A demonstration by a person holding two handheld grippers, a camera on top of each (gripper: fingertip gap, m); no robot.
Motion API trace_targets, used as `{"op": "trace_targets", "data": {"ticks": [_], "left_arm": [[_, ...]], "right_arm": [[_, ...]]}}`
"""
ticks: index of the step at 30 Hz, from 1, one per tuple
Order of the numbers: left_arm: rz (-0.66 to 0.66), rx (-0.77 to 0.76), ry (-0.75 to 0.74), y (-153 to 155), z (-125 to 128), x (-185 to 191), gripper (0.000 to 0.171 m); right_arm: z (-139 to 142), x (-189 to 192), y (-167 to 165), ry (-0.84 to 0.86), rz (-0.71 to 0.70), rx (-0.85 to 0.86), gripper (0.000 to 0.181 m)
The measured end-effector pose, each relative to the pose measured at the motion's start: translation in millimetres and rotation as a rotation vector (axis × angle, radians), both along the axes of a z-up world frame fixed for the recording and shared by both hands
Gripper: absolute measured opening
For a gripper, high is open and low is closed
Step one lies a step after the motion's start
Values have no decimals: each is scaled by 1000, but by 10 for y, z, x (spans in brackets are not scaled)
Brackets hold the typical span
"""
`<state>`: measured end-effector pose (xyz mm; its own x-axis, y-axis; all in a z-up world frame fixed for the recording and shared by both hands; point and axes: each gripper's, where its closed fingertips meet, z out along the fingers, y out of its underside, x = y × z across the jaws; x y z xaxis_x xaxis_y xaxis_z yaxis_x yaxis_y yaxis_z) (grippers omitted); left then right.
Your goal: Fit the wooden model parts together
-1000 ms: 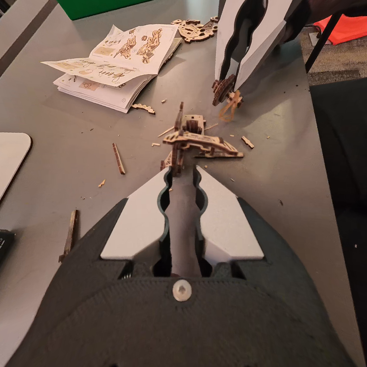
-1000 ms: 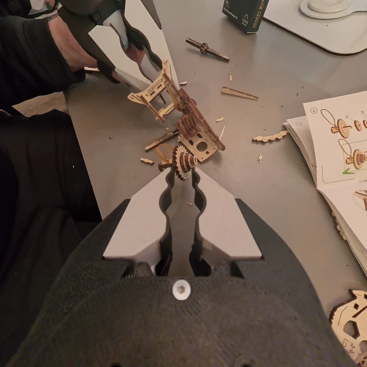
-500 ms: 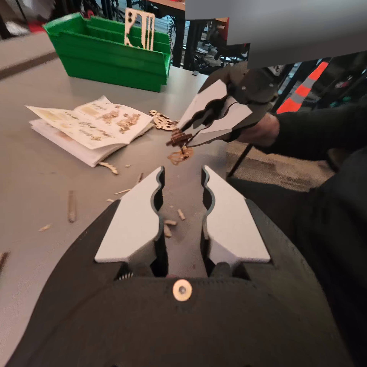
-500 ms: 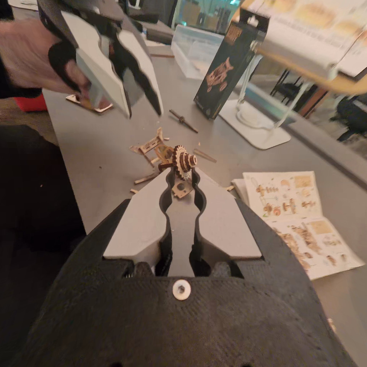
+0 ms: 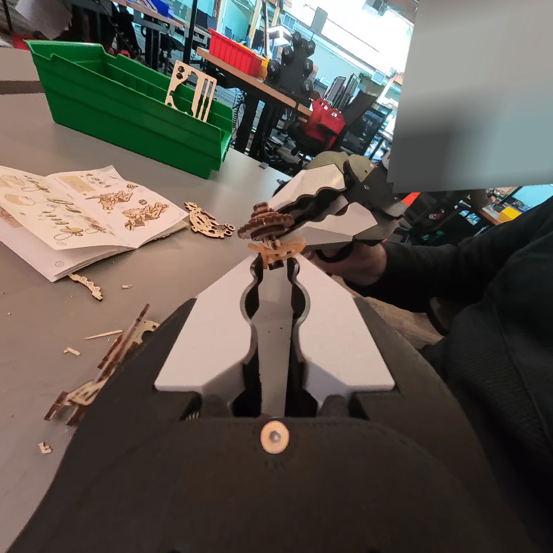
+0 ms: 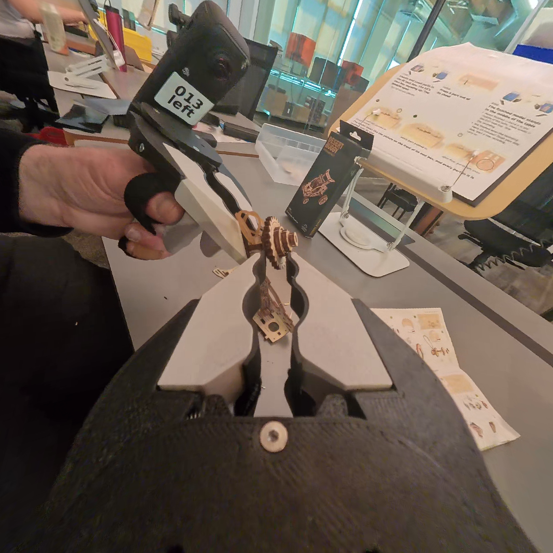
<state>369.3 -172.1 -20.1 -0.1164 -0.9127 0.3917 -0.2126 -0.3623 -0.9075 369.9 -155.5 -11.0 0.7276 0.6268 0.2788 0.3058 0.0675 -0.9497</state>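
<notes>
My right gripper (image 6: 273, 260) is shut on a wooden gear set on an axle (image 6: 276, 242) and holds it above the grey table (image 6: 185, 281). It also shows in the left wrist view (image 5: 281, 223), reaching in from the right. My left gripper (image 5: 273, 264) is closed around the lower end of that axle (image 5: 273, 260), where a tan rubber band (image 5: 278, 248) is looped. In the right wrist view the left gripper (image 6: 245, 236) comes in from the upper left. The wooden model frame (image 6: 272, 324) lies on the table below, partly hidden by my left gripper's body (image 5: 119, 359).
An open instruction booklet (image 5: 83, 215) and a cut wooden part (image 5: 209, 223) lie at left, with a green bin (image 5: 134, 113) behind. A dark model box (image 6: 329, 185) and a white stand with an instruction sheet (image 6: 449, 119) stand at the far right. Wood scraps (image 5: 86, 287) lie about.
My left gripper let go of the model frame, opened, rose and then closed on the axle end. My right gripper lifted the gear set off the table towards it.
</notes>
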Motion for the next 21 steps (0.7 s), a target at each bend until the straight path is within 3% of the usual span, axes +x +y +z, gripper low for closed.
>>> {"op": "trace_targets", "data": {"ticks": [5, 11, 15, 21], "left_arm": [[-20, 129, 8, -37, -3, -33, 12], [-139, 526, 122, -201, -177, -156, 12], [-173, 753, 132, -246, -193, -170, 12], [-224, 1020, 137, -294, -140, -185, 12]], "right_arm": [[7, -4, -65, 104, 61, -81, 20], [29, -37, -294, 395, 303, -361, 43], [-27, -137, -430, 497, 471, -547, 39], [102, -153, -535, 647, 649, -615, 30]]}}
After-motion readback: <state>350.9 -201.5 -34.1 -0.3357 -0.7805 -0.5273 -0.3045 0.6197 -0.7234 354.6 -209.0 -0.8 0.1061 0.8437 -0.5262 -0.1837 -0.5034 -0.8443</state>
